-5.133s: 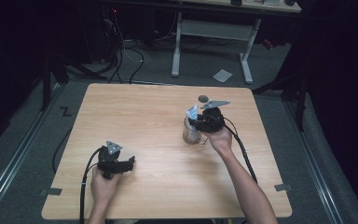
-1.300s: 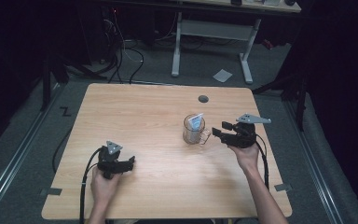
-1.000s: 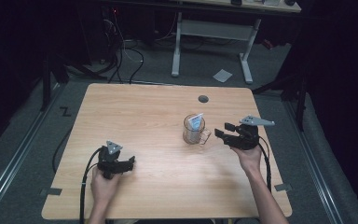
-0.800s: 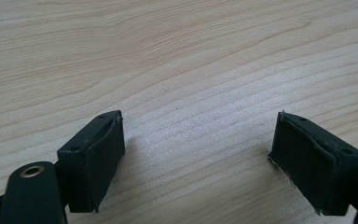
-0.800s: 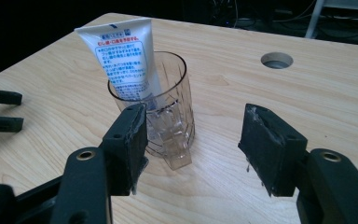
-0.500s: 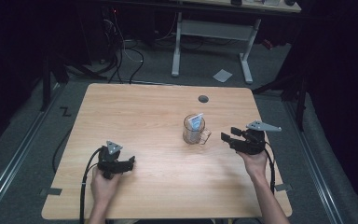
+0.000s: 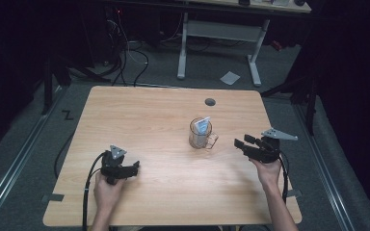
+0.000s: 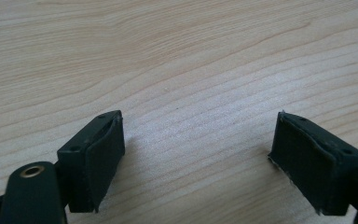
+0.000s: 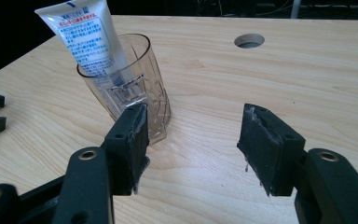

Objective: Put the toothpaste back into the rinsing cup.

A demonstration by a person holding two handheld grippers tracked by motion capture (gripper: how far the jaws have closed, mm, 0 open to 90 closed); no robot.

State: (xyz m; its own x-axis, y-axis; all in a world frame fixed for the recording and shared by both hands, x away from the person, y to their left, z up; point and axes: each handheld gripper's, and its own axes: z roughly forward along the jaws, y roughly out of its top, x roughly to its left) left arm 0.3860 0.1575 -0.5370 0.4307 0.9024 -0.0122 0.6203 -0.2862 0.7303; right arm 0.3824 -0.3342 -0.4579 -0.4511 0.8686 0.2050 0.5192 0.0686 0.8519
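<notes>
Tube (image 9: 85,37) stands tilted inside clear glass (image 7: 200,134) mid-table — placing looks done. Right gripper (image 7: 244,144) beside glass, jaws wide, empty; left gripper (image 7: 134,167) near table edge — spread, empty.

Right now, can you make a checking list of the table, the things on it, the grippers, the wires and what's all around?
Surface: light wooden table, bare, with a round cable hole near the far edge.
Job's things: clear glass mug standing upright, with a white tube with blue print leaning inside.
Clutter: nothing seen.
Grippers: left gripper open over bare wood; right gripper open, apart from the mug.
Cables: a black cable trails from the left gripper.
Surroundings: dark room, a white desk frame, a paper scrap on the grey floor.
</notes>
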